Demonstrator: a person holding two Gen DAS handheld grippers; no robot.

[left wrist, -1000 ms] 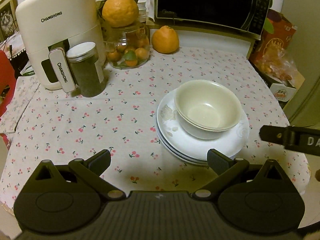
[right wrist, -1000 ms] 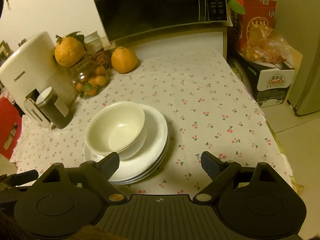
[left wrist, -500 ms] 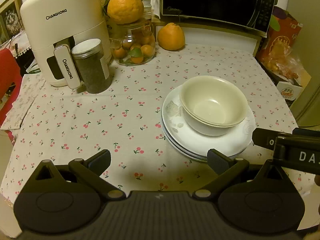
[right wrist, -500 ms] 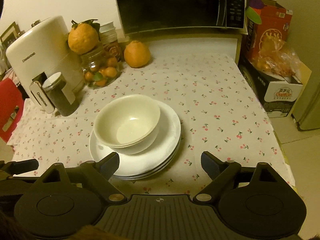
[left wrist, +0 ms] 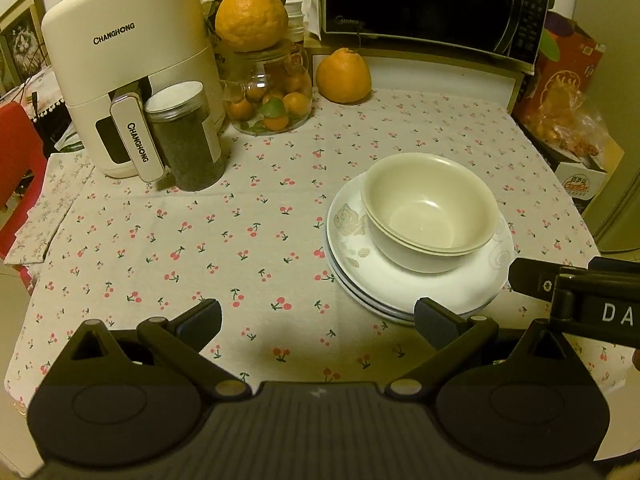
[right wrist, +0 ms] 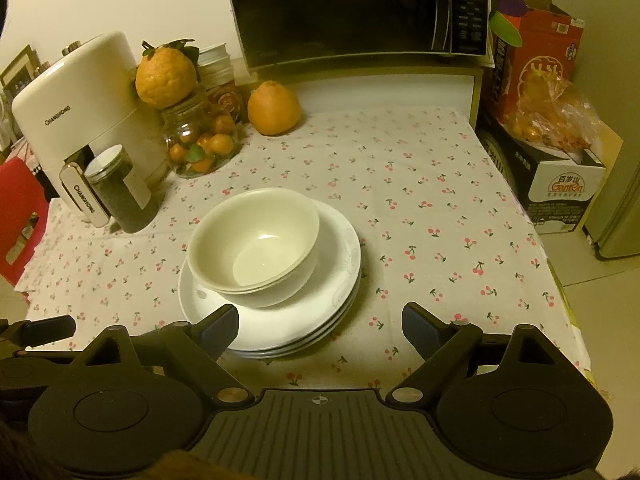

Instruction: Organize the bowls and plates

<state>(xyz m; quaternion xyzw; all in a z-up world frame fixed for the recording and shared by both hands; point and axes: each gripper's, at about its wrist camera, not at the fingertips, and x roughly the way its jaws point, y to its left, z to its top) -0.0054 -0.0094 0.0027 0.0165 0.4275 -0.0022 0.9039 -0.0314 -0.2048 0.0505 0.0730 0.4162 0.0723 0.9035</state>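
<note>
Two nested cream bowls (left wrist: 430, 212) (right wrist: 254, 244) sit on a stack of white flower-patterned plates (left wrist: 352, 264) (right wrist: 336, 312) on the cherry-print tablecloth (left wrist: 200, 240) (right wrist: 440, 208). My left gripper (left wrist: 318, 318) hovers open over the cloth at the near edge, its right finger just in front of the plates' rim. Open as well, my right gripper (right wrist: 320, 326) hangs above the near rim of the stack, with its left finger over the plates. Nothing is between either pair of fingers. The right gripper's side (left wrist: 576, 292) shows at the right of the left wrist view.
At the back left stand a white appliance (left wrist: 128, 80), a dark lidded canister (left wrist: 186, 136) and a glass jar of small oranges (left wrist: 272, 96) topped by a big orange. Another orange (left wrist: 343, 76) lies below the microwave (left wrist: 432, 4). Boxes (right wrist: 556, 168) stand past the table's right edge.
Both views have swung a little: the dish stack has shifted right in the right wrist view, and the left wrist view has tilted so the back items sit lower. Both grippers stay open.
</note>
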